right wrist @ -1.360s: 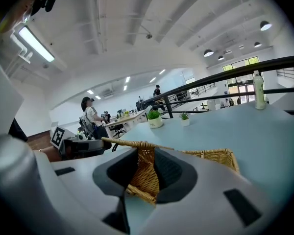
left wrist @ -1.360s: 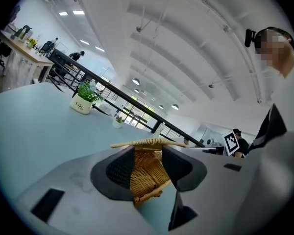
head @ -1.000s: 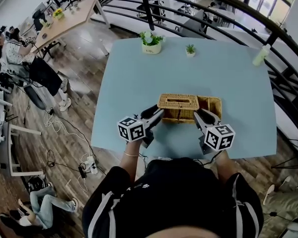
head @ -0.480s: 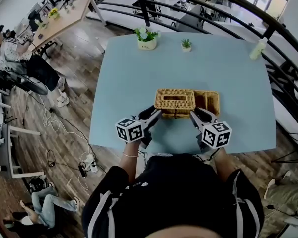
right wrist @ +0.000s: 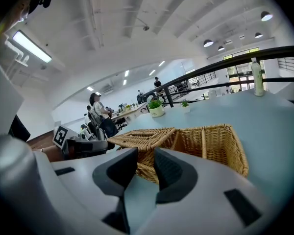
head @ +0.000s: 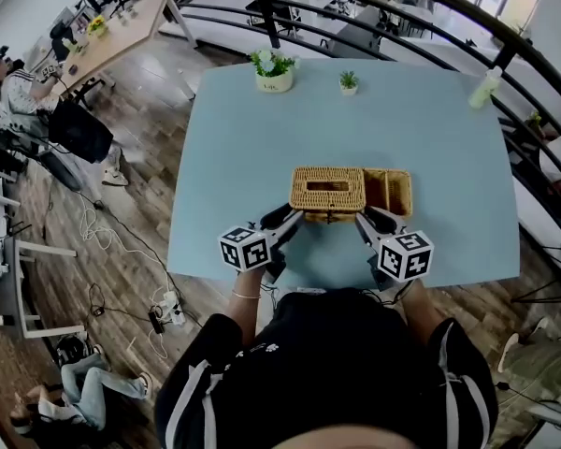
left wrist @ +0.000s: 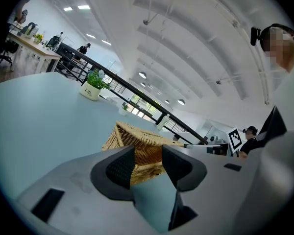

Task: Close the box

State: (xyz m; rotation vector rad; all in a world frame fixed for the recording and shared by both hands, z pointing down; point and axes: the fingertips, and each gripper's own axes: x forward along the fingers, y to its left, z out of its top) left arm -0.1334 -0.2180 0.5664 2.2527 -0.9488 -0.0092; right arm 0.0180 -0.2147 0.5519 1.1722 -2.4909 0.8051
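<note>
Wicker box (head: 393, 193): stood on pale blue table (head: 252, 148), toward its near edge. Woven lid (head: 327, 188) sat shifted to the left, leaving the right part of the box uncovered. Left gripper (head: 294, 217): just beside the lid's near left corner, jaws parted, nothing between them. Right gripper (head: 365, 219): at the box's near side, jaws parted, nothing gripped. Large potted plant (head: 274, 70) and small potted plant (head: 349, 81): far edge.
</note>
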